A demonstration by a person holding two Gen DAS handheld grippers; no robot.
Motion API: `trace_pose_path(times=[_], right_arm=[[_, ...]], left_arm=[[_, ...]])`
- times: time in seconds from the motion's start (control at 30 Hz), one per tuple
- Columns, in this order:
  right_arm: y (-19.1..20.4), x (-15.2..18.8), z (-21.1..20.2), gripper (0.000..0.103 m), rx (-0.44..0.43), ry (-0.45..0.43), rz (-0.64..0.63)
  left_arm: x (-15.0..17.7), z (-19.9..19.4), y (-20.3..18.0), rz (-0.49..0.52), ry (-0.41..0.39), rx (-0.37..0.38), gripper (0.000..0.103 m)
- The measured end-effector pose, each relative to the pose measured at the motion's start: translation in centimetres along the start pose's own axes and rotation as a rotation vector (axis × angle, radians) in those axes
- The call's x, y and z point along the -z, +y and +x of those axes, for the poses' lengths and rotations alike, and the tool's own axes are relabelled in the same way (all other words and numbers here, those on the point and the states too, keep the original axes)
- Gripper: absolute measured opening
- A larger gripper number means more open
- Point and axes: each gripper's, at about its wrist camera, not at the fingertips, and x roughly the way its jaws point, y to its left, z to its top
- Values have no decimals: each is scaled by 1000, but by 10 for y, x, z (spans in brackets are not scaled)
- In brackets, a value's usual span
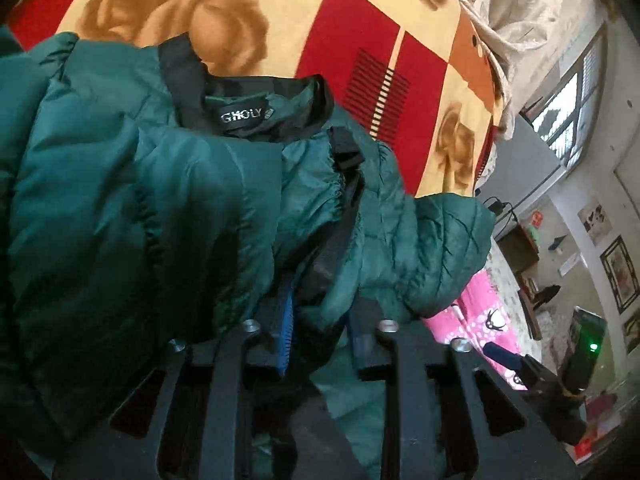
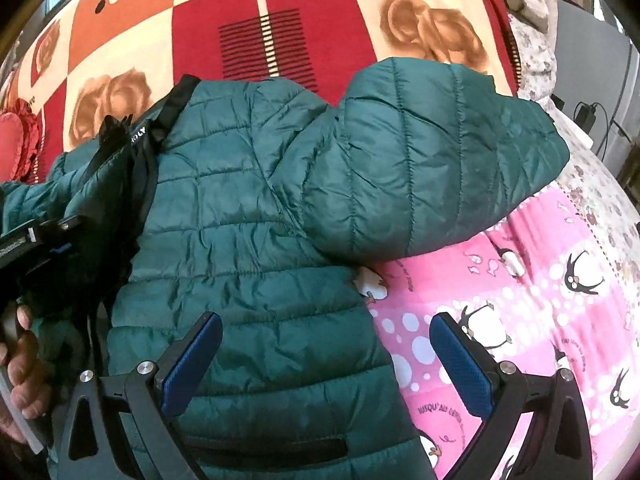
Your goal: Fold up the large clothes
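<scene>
A dark green quilted puffer jacket [image 2: 256, 208] lies on the bed, its sleeve [image 2: 436, 152] stretched to the right. In the left wrist view the jacket [image 1: 120, 200] fills the left side, black collar and label [image 1: 244, 114] facing up. My left gripper [image 1: 320, 320] is shut on the jacket's front edge by the black zipper strip; it also shows at the left of the right wrist view [image 2: 60, 232]. My right gripper [image 2: 326, 336] is open just above the jacket's lower right part, with blue fingertips [image 2: 208, 336] over the fabric and over the pink sheet.
A red, orange and cream rose-patterned blanket [image 2: 192, 20] covers the far bed. A pink penguin sheet [image 2: 520, 320] lies to the right. A red frilly cushion [image 2: 20, 140] sits at far left. Room furniture, cables and a window [image 1: 568, 112] are beyond the bed's right edge.
</scene>
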Motion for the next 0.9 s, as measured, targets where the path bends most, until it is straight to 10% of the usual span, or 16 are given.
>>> trace_pose_path(times=[0.13,0.4,0.67,0.9], right_arm=[[3,1,4,103,5,9,3],[18,-19,16,103,-116,-51,22],[82,-52,49,103,-334,-45,-28],[101,-64,96,89,-639,100,-22]], left_arm=[[3,-18,-5,6,-36,20,57],[11,-98,4,73,-124,-101,57],[20,-180,48,-33,-375,-320,57],[19,-167,104,-217,-322,-504,57]])
